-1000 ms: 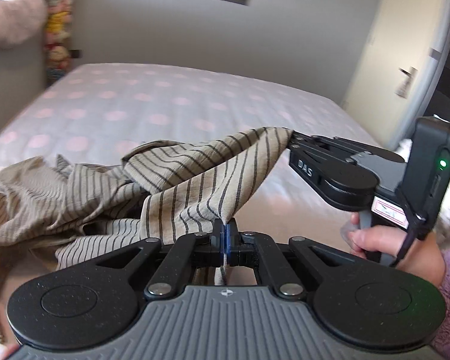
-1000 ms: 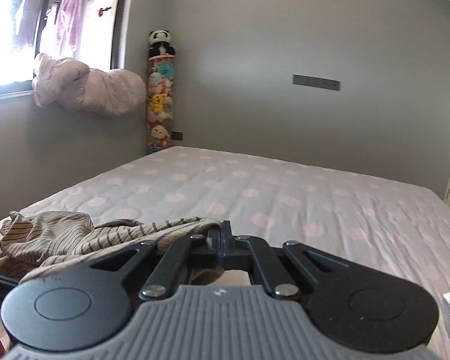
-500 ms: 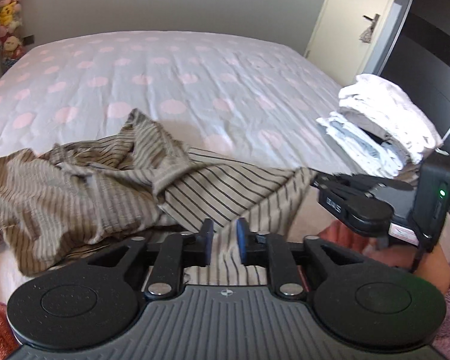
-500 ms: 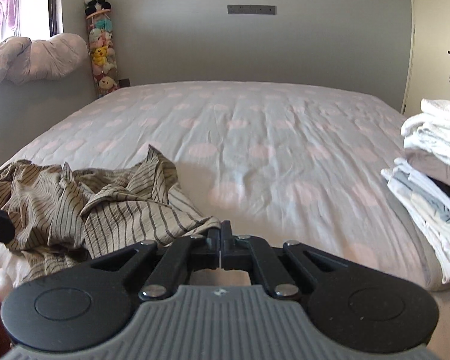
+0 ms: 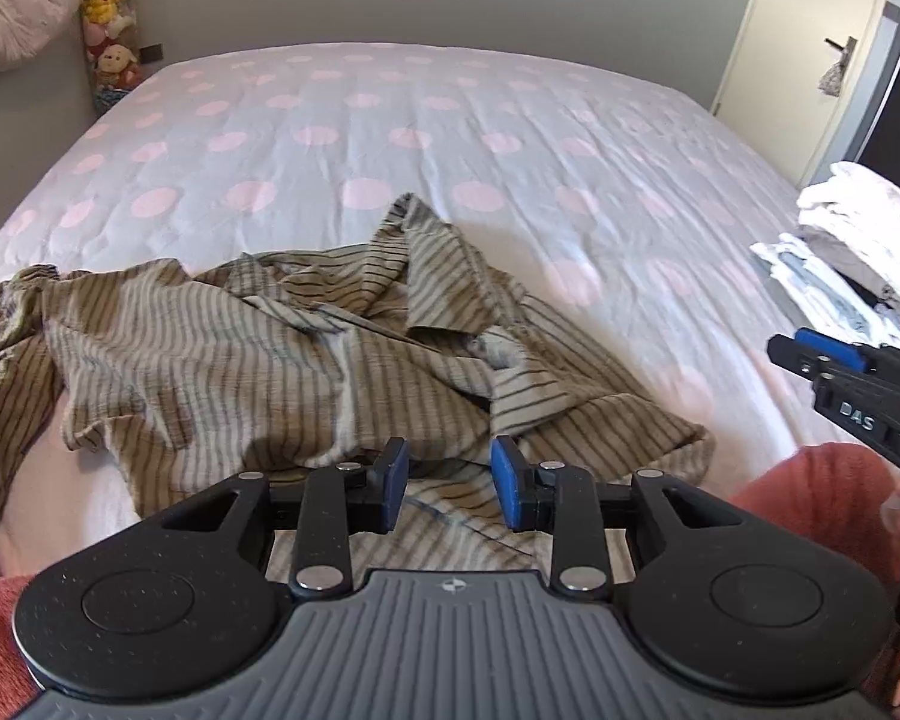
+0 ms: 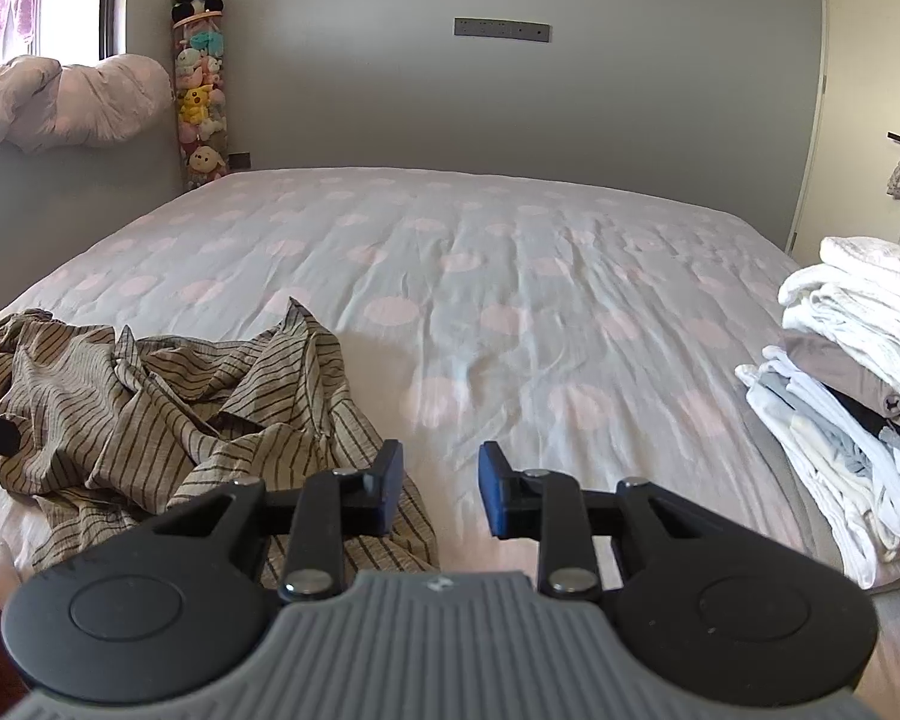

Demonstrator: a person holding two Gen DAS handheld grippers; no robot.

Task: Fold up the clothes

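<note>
A: We start at the jaws. The left gripper (image 5: 449, 483) has its jaws apart and opening more; the blue pads (image 5: 397, 474) press on nothing. Striped cloth lies under the gap, not pinched.

B: Same for the right gripper (image 6: 437, 487): jaws released and opening, w/ only bare bed cover seen between them. Its left pad (image 6: 390, 483) stands over the edge of the cloth, but we cannot tell if it touches.

A: The task's thing is the striped shirt (image 5: 258, 354), beige w/ dark stripes. It lies crumpled on the bed (image 5: 390, 120), at the near left part, just in front of the left gripper. One corner (image 5: 660, 426) of it reaches toward the right side.

B: In the right wrist view the shirt (image 6: 150, 414) fills the lower left, w/ one fold sticking up.

A: In the left wrist view we also see the right gripper (image 5: 810, 360) at the right border, beside the shirt, apart from it.

B: Farther out, a pile of folded clothes (image 6: 852, 408) sits at the right edge of the bed, well apart from the shirt. The bed cover is pale w/ pink dots.

A: At the far left corner of the room stands a tall column of plush toys (image 6: 201, 90), w/ a panda on top.
</note>
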